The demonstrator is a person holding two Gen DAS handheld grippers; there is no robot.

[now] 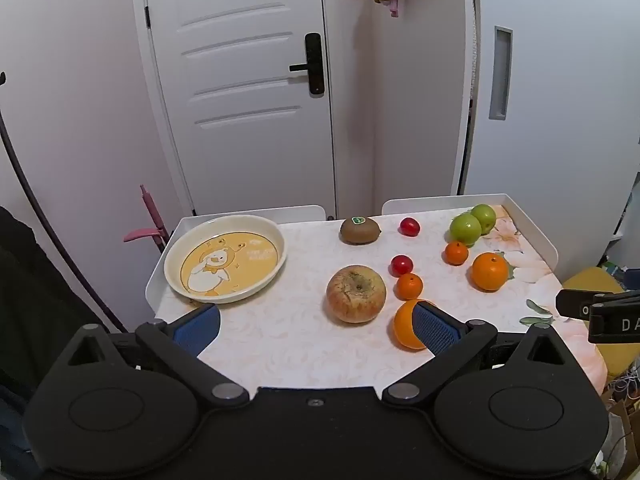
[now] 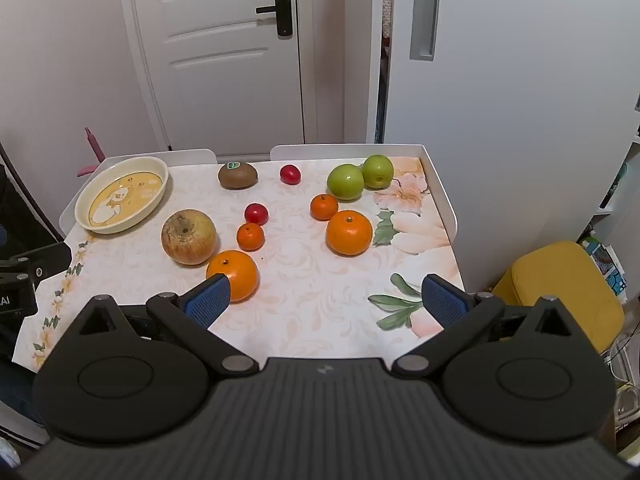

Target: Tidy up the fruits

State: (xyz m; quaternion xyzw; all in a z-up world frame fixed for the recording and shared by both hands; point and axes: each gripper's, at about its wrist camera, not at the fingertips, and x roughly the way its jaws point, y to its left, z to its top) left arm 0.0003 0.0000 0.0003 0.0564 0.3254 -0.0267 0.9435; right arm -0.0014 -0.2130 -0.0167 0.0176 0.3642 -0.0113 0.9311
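A cream plate with a yellow duck print (image 1: pixel 224 260) (image 2: pixel 122 196) sits empty at the table's far left. Loose fruit lies on the table: a large dull apple (image 1: pixel 356 294) (image 2: pixel 189 236), a kiwi (image 1: pixel 360 231) (image 2: pixel 237 175), two small red fruits (image 1: pixel 401 265) (image 2: pixel 256 213), two green apples (image 1: pixel 465 229) (image 2: pixel 345 181), two big oranges (image 1: pixel 489 271) (image 2: pixel 349 232) and small oranges (image 1: pixel 409 286) (image 2: pixel 250 236). My left gripper (image 1: pixel 316 326) is open above the near edge; its right finger overlaps the near orange (image 1: pixel 404 326) (image 2: pixel 236 272). My right gripper (image 2: pixel 326 300) is open and empty.
The table (image 1: pixel 288 340) (image 2: pixel 320 312) has a flowered cloth and a low white rim on the far and side edges. A white door and wall stand behind it. A yellow stool (image 2: pixel 560 288) stands at the right. The other gripper shows at the side of each view.
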